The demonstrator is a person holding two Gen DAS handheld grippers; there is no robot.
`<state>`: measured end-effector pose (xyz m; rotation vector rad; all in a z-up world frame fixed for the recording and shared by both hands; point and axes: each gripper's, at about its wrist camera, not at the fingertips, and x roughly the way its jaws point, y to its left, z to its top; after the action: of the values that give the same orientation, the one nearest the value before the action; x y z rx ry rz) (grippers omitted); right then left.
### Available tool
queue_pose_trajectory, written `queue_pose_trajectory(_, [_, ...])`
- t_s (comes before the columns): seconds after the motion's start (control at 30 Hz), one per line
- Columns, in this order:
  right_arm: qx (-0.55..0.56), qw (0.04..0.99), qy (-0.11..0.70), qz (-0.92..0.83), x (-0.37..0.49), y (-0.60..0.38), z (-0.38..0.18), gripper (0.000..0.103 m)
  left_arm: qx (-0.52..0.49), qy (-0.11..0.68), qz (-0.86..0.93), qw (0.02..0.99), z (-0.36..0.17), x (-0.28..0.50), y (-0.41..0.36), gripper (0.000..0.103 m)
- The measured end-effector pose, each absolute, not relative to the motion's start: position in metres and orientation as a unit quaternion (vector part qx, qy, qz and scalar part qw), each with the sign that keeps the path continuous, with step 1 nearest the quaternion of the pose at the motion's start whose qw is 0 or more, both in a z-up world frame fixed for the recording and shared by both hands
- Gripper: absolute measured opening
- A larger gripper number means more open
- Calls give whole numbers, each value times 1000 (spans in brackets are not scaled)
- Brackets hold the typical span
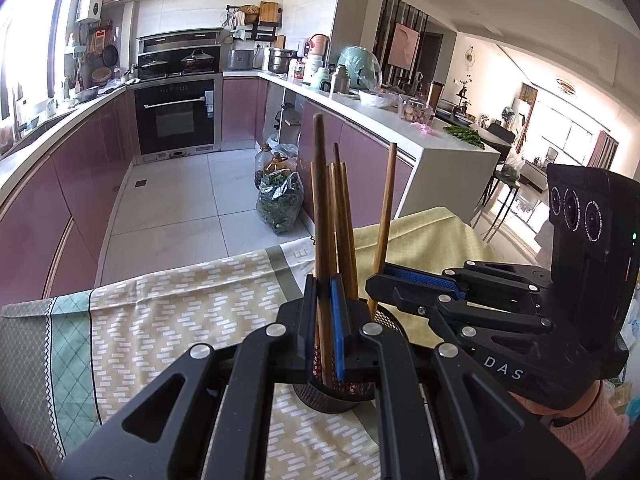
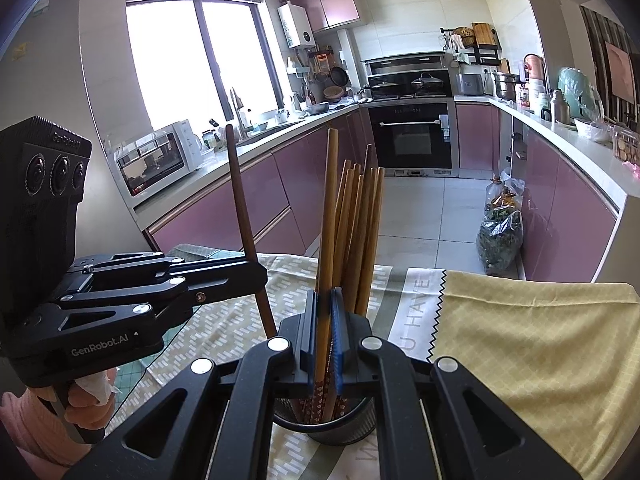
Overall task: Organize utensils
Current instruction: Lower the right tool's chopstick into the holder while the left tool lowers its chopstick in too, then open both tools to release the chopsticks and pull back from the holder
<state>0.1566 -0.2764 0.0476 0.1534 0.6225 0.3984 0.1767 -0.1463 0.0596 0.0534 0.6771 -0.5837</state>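
Observation:
A dark mesh utensil holder (image 1: 326, 398) stands on the patterned tablecloth and holds several wooden chopsticks upright; it also shows in the right wrist view (image 2: 340, 426). My left gripper (image 1: 325, 304) is shut on one darker chopstick (image 1: 321, 184), whose lower end is in the holder. My right gripper (image 2: 325, 312) is shut on a lighter chopstick (image 2: 330, 200), also standing in the holder. In the left wrist view the right gripper (image 1: 380, 280) comes in from the right, pinching a chopstick (image 1: 386, 208). In the right wrist view the left gripper (image 2: 256, 276) holds the dark chopstick (image 2: 240, 200).
The table carries a patterned cloth (image 1: 168, 320) and a plain yellow cloth (image 2: 540, 352). Beyond it are the kitchen floor, pink cabinets, an oven (image 1: 176, 116), and bags with bottles (image 1: 280, 204) beside the counter.

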Motion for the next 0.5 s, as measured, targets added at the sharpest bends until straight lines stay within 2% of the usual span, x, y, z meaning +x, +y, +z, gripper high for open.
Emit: queue_pose_trajectory(0.5, [85, 928, 312, 188, 165, -276, 40, 6, 23, 340, -269, 901, 48, 194, -152, 8])
